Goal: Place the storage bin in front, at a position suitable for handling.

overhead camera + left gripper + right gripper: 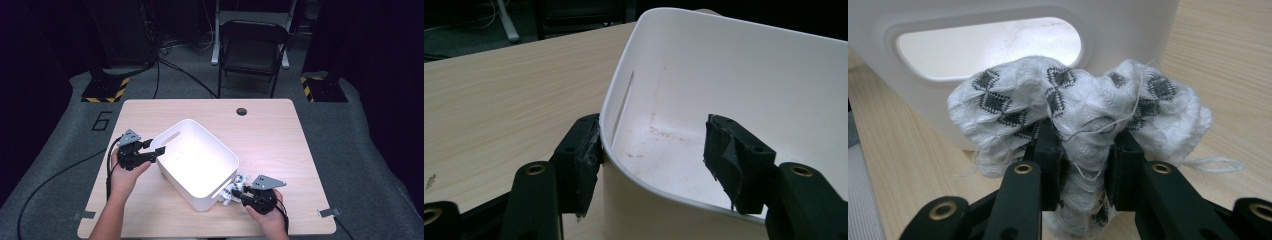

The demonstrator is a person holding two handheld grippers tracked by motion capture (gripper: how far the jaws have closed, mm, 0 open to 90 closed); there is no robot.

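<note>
Your left gripper (152, 150) sits at the near-left corner of the white rectangular plastic bin (197, 162), which stands at an angle near the middle of the pale wood-grain table (270, 135). In the left gripper view the jaws straddle the bin's (724, 75) rounded rim: one pad (586, 155) lies outside the wall, just against the corner, and the other pad (729, 150) hangs inside the bin, well off the wall. So this claw is released, its jaws spread wide with the rim between them and not pinched. The inside of the bin shows a bare floor with faint scuff marks and a narrow handle slot in the side wall.

Your right gripper (239, 194) is at the bin's near-right corner, close to the table's front edge. It is clenched on a bunched white knitted cloth with black diamond patterns (234, 189). In the right gripper view the cloth (1073, 105) bulges out on both sides above the two black jaws, which press it tightly between them, and a few loose threads trail off to one side. The cloth sits just in front of the bin's (1128, 30) oval handle opening, outside the bin, low over the table (1228, 60).

Beyond the table's far edge, a dark folding chair (252, 47) stands on the grey floor.
</note>
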